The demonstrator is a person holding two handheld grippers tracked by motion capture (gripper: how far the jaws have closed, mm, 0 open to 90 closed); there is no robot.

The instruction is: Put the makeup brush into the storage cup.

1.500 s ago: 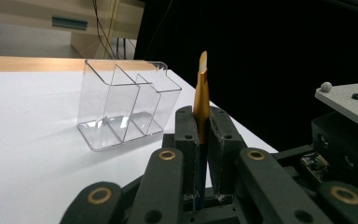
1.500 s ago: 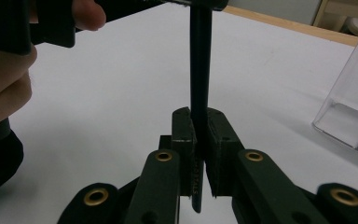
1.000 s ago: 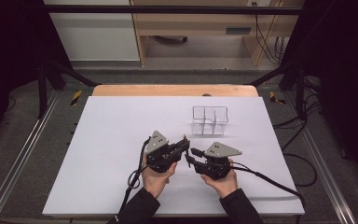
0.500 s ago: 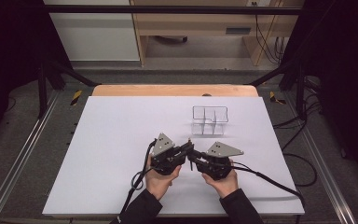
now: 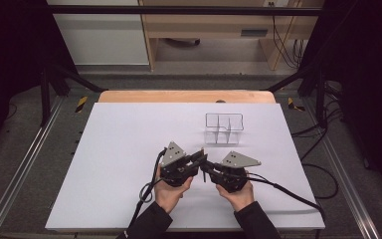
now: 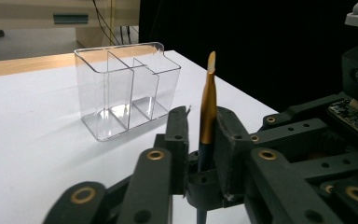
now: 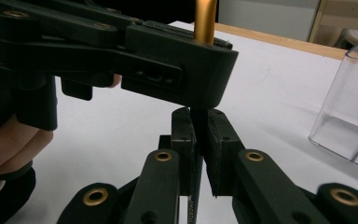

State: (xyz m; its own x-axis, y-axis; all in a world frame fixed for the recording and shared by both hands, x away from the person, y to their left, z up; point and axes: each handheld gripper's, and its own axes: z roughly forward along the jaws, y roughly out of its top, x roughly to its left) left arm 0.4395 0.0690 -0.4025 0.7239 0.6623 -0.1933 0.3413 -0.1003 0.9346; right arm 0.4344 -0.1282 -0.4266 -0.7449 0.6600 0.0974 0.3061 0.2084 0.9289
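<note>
A slim brush (image 6: 208, 107) with a gold ferrule, pale tip and dark handle stands upright between the two grippers near the table's middle front. My right gripper (image 5: 204, 167) (image 7: 196, 122) is shut on the dark handle (image 7: 196, 186). My left gripper (image 5: 199, 157) (image 6: 199, 122) comes in from the left, a little higher. Its jaws flank the gold ferrule (image 7: 204, 21), one touching it, the other a thin gap away. Beyond them stands a clear plastic organizer (image 5: 224, 128) (image 6: 126, 88) with several empty compartments.
A white sheet (image 5: 129, 149) covers the table, with a wooden strip (image 5: 184, 96) along the far edge. Black cables (image 5: 283, 189) trail from both grippers toward the front. Dark frame rails run down both sides.
My left gripper has slid right and met the right gripper, so its jaws now flank the brush's ferrule. The right gripper has hardly moved.
</note>
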